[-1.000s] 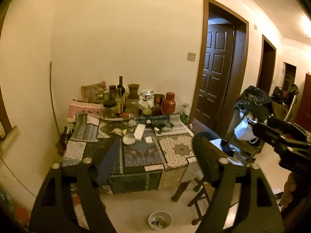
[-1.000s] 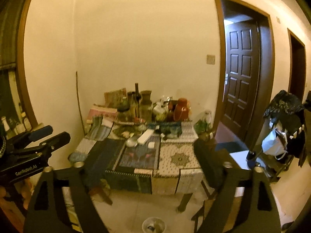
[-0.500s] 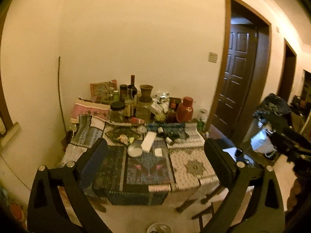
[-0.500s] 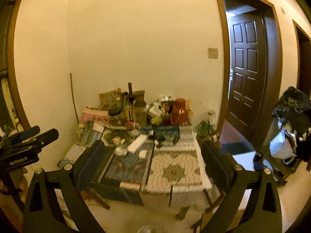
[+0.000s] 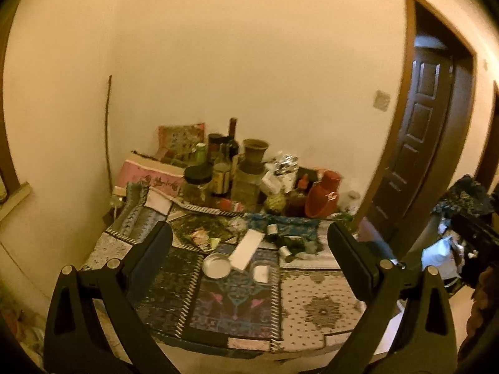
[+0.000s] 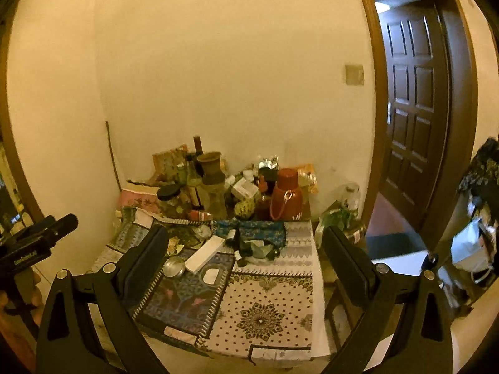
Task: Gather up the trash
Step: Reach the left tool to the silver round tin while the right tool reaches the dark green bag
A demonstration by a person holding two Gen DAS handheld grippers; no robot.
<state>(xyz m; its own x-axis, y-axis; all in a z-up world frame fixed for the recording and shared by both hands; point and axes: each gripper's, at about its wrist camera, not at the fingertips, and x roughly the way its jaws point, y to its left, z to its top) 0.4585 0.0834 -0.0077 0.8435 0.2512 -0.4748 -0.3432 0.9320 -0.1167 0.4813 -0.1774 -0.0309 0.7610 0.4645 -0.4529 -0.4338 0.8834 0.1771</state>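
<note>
A table with a patchwork cloth (image 5: pixel 315 308) (image 6: pixel 265 314) stands against the wall. On it lie crumpled wrappers (image 5: pixel 202 237) (image 6: pixel 174 244), a white flat box (image 5: pixel 246 249) (image 6: pixel 204 254), a round metal lid (image 5: pixel 216 266) (image 6: pixel 174 266), a small white pad (image 5: pixel 260 273) (image 6: pixel 210 275) and small cans (image 5: pixel 273 230). My left gripper (image 5: pixel 249 249) is open and empty, above the table's near half. My right gripper (image 6: pixel 243 246) is open and empty, likewise short of the items. The left gripper also shows at the left edge of the right wrist view (image 6: pixel 34 243).
Jars, bottles, a clay vase (image 5: pixel 254 152) and a red flask (image 5: pixel 322 198) (image 6: pixel 287 196) crowd the table's back by the wall. A dark door (image 6: pixel 414 118) stands open at right. Bags hang on a rack (image 5: pixel 461 218) at far right.
Both grippers have moved forward and closer to the table, which now fills more of each view. The bowl on the floor has dropped out of sight. Both jaws stay open.
</note>
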